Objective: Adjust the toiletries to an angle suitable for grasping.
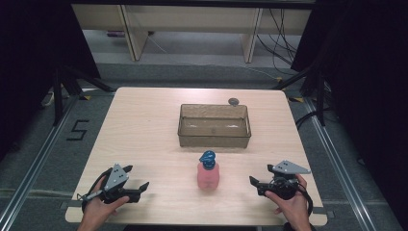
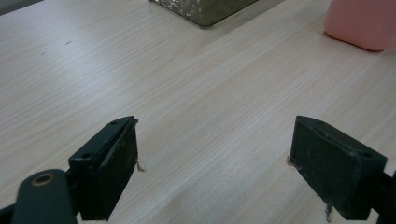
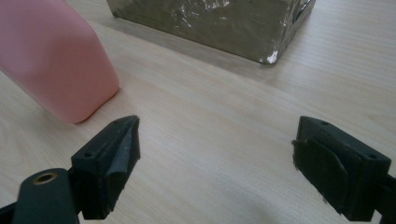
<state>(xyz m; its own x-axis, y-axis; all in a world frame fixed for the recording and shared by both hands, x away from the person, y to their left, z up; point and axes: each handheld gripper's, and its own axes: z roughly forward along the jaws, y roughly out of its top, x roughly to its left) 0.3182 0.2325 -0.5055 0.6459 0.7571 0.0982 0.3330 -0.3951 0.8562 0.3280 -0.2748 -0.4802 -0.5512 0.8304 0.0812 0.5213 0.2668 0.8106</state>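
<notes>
A: We've got the pink pump bottle (image 1: 208, 175) with its blue pump top (image 1: 208, 158) standing upright between our grippers, just in front of the clear plastic bin (image 1: 214, 140).

B: Yep, our left gripper (image 1: 137, 180) and right gripper (image 1: 260, 179) are both spread wide, holding nothing, low over the wooden table (image 1: 144, 125).

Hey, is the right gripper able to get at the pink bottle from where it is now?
Probably yes. The right gripper is open and points toward the pink bottle, which stands upright, with bare table between them. The bin sits behind the bottle, out of the way.
</notes>
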